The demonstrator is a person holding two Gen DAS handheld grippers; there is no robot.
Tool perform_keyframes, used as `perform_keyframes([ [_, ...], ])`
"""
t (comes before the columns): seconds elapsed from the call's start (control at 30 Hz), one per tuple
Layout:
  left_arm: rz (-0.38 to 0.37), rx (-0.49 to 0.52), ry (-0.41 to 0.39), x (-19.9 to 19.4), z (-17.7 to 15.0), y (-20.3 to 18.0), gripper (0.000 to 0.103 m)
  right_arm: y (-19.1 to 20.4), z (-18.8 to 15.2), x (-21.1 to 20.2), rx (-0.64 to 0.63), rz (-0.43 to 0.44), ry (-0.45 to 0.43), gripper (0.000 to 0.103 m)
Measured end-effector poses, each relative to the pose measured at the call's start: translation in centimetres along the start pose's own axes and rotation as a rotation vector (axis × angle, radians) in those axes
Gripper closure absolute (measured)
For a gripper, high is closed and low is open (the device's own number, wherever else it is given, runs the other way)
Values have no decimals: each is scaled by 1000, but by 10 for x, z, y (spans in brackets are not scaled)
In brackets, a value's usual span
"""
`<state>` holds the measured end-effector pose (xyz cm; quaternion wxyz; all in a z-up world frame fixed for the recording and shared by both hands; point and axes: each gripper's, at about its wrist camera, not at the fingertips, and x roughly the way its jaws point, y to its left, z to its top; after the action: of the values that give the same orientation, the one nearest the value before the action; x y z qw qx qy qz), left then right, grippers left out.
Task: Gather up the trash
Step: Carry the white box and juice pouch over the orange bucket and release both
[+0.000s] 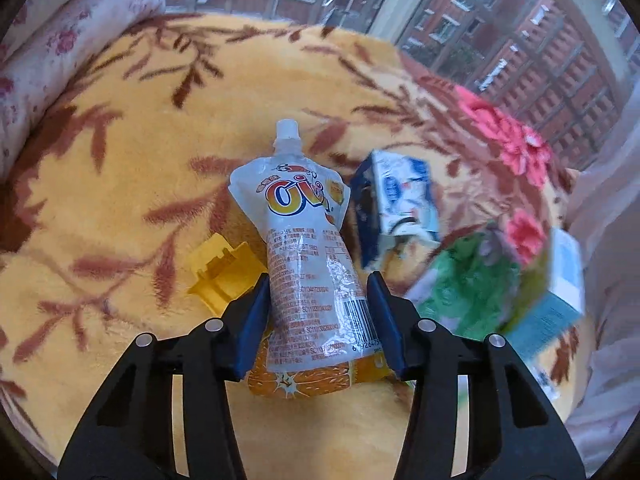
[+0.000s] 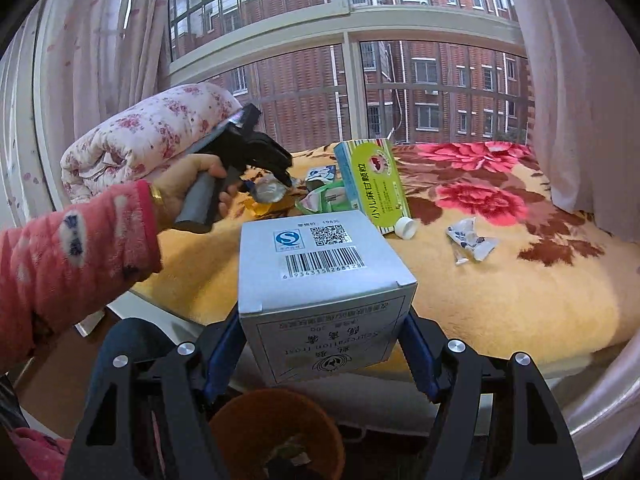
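Both grippers busy, trash run looks partway through

Right gripper (image 2: pixel 322 344) has its fingers clamped on a grey box (image 2: pixel 320 280), carried off the bed's edge and hanging above a brown bin (image 2: pixel 276 432) below, so that one looks ready to drop; left gripper (image 1: pixel 318 304) has its jaws either side of a juice pouch (image 1: pixel 308 248) lying on the yellow blanket (image 1: pixel 120 184), seemingly touching it, though whether it is truly pinched I cannot tell. Left to collect: a yellow plastic piece (image 1: pixel 222 276) just beside the pouch, a blue-and-white carton (image 1: pixel 396 208), a green medicine box (image 2: pixel 372 184), a white cap (image 2: pixel 406 227) and a crumpled wrapper (image 2: pixel 470 242). Open blanket around the wrapper; the pouch sits crowded between neighbours, and the rolled quilt (image 2: pixel 148 136) walls off the far side
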<state>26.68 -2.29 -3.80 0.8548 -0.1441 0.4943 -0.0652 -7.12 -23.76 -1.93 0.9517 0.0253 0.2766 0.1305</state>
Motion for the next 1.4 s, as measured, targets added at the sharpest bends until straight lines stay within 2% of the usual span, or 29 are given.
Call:
perform_keyframes([
  [0.3,-161,185,-72,-84,-49,-14,55,3,2,-9,-6,-10,-15,34],
  [0.43,-202,266,-91,-120,-90,-9,55,9,2,-16,-34,-18,-23,34],
  [0.57,-231,340,-73,-143,-137,1,55,14,1,-19,-61,-14,-14,34],
  [0.7,-222,440,-53,-157,-188,12,55,18,-3,-21,-86,-11,7,34],
  [0.77,-231,482,-7,-156,-210,16,55,19,-6,-21,-92,-9,24,34],
  [0.87,-221,570,105,-144,-250,20,55,21,-12,-20,-108,-5,66,34],
  [1.0,-209,623,261,-112,-292,26,55,23,-25,-11,-124,-9,143,34],
  [1.03,-199,615,311,-98,-301,30,55,22,-28,-9,-119,-9,160,33],
  [1.17,-188,590,403,-66,-316,37,55,19,-45,11,-70,7,255,34],
  [1.4,-150,514,580,-3,-332,47,55,23,-83,60,-6,30,485,34],
])
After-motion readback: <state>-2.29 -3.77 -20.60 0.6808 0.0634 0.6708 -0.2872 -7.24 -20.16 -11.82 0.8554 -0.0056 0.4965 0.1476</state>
